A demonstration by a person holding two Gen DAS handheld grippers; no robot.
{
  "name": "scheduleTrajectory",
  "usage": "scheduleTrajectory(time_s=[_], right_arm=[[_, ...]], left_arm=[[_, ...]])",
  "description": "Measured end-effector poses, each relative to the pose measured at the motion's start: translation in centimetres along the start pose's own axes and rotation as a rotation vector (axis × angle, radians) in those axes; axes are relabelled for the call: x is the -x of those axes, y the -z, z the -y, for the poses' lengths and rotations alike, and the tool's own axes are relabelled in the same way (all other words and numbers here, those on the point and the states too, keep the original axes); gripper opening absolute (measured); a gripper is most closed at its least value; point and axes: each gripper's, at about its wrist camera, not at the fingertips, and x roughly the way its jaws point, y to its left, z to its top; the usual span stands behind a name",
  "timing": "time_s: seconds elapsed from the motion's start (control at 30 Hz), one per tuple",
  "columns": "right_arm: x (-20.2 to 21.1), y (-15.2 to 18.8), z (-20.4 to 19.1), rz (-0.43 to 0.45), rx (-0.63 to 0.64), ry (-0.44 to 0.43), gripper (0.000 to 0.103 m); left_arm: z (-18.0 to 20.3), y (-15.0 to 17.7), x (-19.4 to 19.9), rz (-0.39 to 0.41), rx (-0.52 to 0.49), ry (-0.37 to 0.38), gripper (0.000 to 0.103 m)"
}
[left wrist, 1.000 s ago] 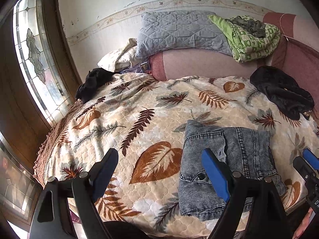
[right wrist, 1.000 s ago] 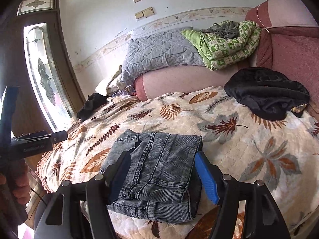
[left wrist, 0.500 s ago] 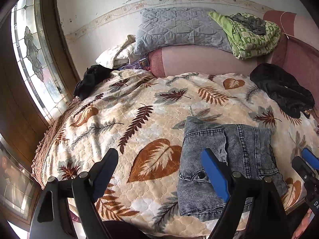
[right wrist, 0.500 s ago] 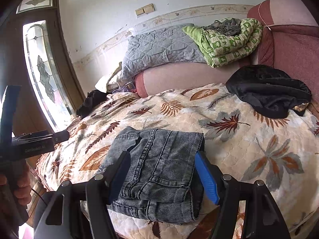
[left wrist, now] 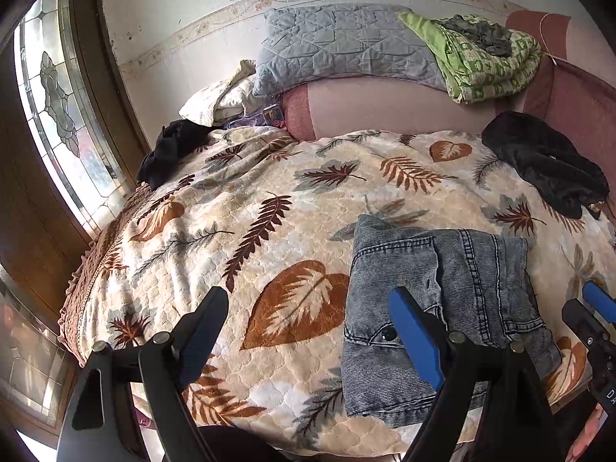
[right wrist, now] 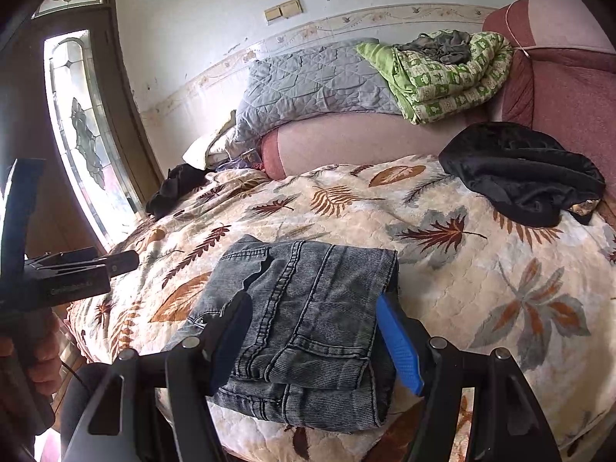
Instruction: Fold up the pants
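Observation:
The grey denim pants [left wrist: 442, 308] lie folded into a thick rectangle near the front edge of the leaf-patterned bedspread [left wrist: 269, 223]. My left gripper [left wrist: 308, 300] hovers open above the bedspread, just left of the pants; its blue right finger overlaps their left part in the view. Nothing is between its fingers. In the right wrist view the pants [right wrist: 308, 308] sit between the fingers of my right gripper [right wrist: 312, 304], which is open and held in front of them without touching. A hand [right wrist: 34, 346] holds the left gripper [right wrist: 77, 277].
A black garment [right wrist: 519, 181] lies at the back right of the bed, another dark one [left wrist: 173, 150] at the back left. Grey quilt [left wrist: 338, 46], green blanket [left wrist: 481, 61] and pillows rest on the pink headboard. A stained-glass window [left wrist: 57, 115] is on the left.

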Motion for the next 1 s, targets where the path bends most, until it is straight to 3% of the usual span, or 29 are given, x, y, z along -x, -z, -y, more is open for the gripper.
scheduleTrajectory(time_s=[1.0], right_arm=[[-2.3,0.9,-0.8,-0.078,0.027,-0.017,0.07]], left_arm=[[0.2,1.6,-3.6,-0.087,-0.001,0.0,0.086]])
